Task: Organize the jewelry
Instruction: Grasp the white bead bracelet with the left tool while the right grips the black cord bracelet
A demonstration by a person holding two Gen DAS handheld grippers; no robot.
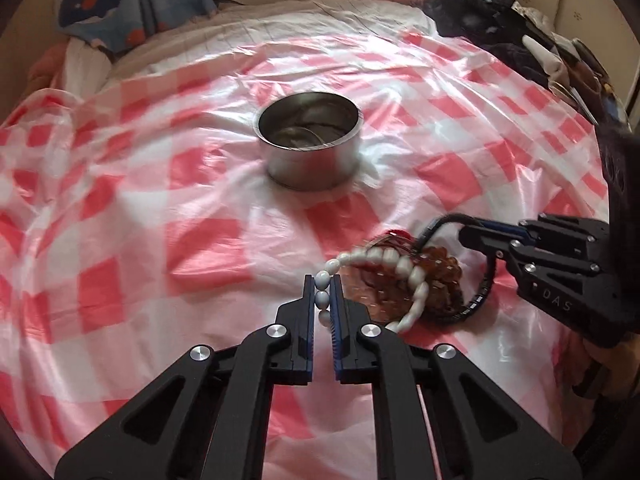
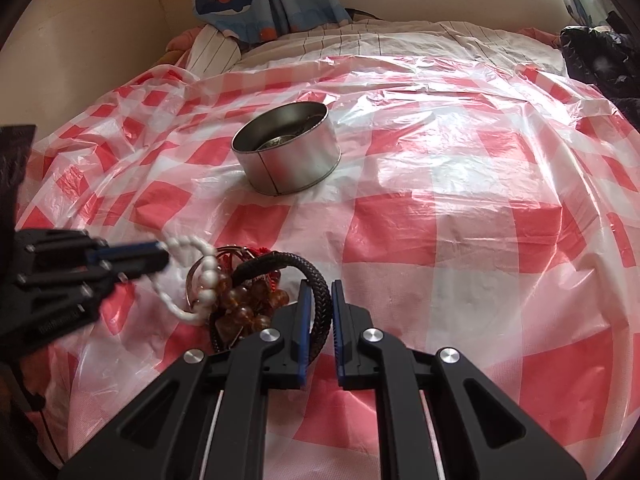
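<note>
A tangle of jewelry lies on the red and white checked plastic sheet (image 1: 192,208). My left gripper (image 1: 322,280) is shut on the white bead bracelet (image 1: 384,258), whose beads sit between the pads and trail right over the amber bead bracelet (image 1: 436,276). My right gripper (image 2: 319,286) is shut on the black braided cord bracelet (image 2: 320,300). In the right wrist view the left gripper (image 2: 162,254) comes in from the left, holding the white bead bracelet (image 2: 208,268) above the amber bead bracelet (image 2: 244,308). A round metal tin (image 1: 310,140) stands farther back, with something metallic inside.
The sheet covers a bed, with a striped cover (image 2: 380,40) at its far end. Whale-print fabric (image 2: 240,0) hangs at the back. Dark clothes and clutter (image 1: 500,28) pile up at the far right edge. The metal tin (image 2: 286,148) sits mid-sheet.
</note>
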